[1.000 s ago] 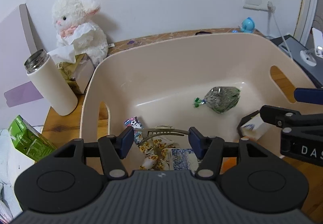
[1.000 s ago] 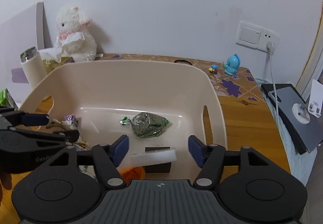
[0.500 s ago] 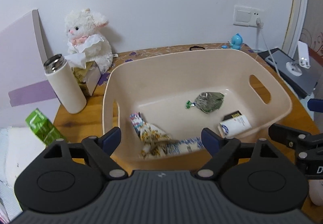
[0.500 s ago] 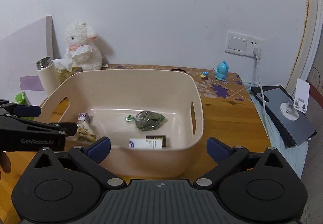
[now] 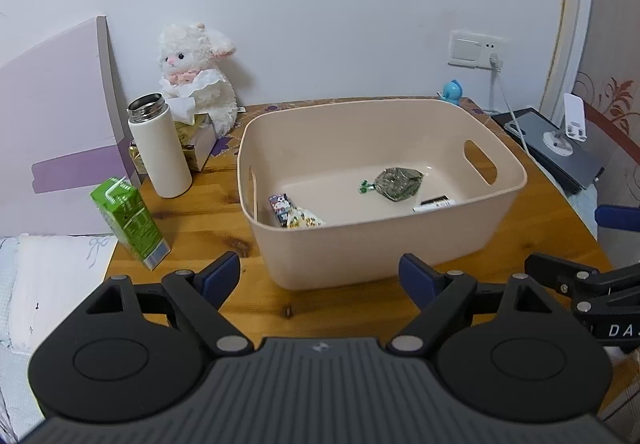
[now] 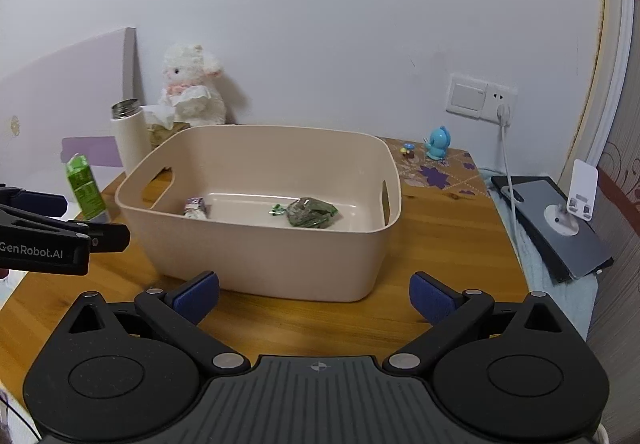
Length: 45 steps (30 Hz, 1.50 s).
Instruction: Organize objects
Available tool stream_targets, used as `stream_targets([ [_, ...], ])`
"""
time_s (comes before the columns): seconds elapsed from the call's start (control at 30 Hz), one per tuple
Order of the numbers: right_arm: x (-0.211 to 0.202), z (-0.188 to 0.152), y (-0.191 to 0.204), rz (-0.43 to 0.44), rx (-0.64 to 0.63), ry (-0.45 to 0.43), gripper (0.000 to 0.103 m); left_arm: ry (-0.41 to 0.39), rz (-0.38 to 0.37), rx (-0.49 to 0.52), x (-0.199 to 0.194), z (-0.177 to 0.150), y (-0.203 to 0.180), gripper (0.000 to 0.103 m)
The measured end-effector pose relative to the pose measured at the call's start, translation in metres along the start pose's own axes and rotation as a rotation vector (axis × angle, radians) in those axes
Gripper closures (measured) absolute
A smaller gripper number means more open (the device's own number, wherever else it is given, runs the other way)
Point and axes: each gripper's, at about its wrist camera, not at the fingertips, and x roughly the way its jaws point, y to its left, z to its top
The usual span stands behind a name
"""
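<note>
Small packets lying in the beige plastic bin (image 5: 384,244) are what we are sorting: a clear bag of dark green dried leaves (image 5: 398,183) near the frame's centre, a printed snack packet (image 5: 281,205) and a yellow-patterned wrapper (image 5: 305,219) by the bin's left wall, and a flat white-and-black box (image 5: 436,202) to the right of the bag. We are judging all of them light; the bag and wrappers look soft and crinkly, so we would be pinching them at a gathered end, while the box seems stiff enough to take across its narrow faces. The bin itself looks rigid, and its cut-out side handles are the natural hold.

We are holding the left gripper (image 5: 319,275) low in its frame, short of the bin's near wall, jaws spread and gripping nothing. The right gripper (image 6: 314,293) is likewise splayed wide and empty; both have just been opening, with nothing between the pads.

Outward on the wooden table (image 5: 208,212), a green drink carton (image 5: 129,222) and a white flask (image 5: 160,148) are standing at left, with a plush lamb (image 5: 196,76) behind a tissue box (image 5: 196,136).

On the left gripper's body, as the right camera shows it, we are reading "GenRobot.AI"; "DA" is showing at the left view's right edge. The carton's print is too small to read.
</note>
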Motion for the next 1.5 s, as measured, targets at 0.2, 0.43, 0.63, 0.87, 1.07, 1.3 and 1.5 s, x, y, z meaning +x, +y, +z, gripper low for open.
stream_targets([
  [0.2, -0.015, -0.011, 0.007, 0.014, -0.038, 0.017, 0.000, 0.002, -0.013, 0.005, -0.020, -0.022, -0.002, 0.016],
  [0.43, -0.028, -0.023, 0.006, 0.028, -0.025, 0.029, 0.000, -0.003, -0.043, -0.009, -0.042, -0.039, -0.006, 0.016],
  [0.63, -0.042, -0.025, 0.008, 0.034, -0.030, 0.013, 0.000, 0.002, -0.048, -0.011, -0.053, -0.043, -0.006, 0.016],
  [0.87, -0.051, -0.024, 0.013, 0.039, -0.053, 0.000, 0.000, 0.016, -0.048, 0.000, -0.061, -0.044, -0.007, 0.016],
  [1.07, -0.053, -0.023, 0.014, 0.040, -0.060, -0.004, 0.000, 0.012, -0.032, 0.002, -0.065, -0.045, -0.006, 0.016],
  [1.3, -0.052, -0.022, 0.012, 0.037, -0.048, -0.003, 0.000, -0.005, -0.030, -0.021, -0.071, -0.041, 0.001, 0.016],
  [1.5, -0.049, -0.022, 0.008, 0.034, -0.023, 0.003, 0.000, -0.005, -0.022, -0.035, -0.072, -0.041, 0.005, 0.015],
])
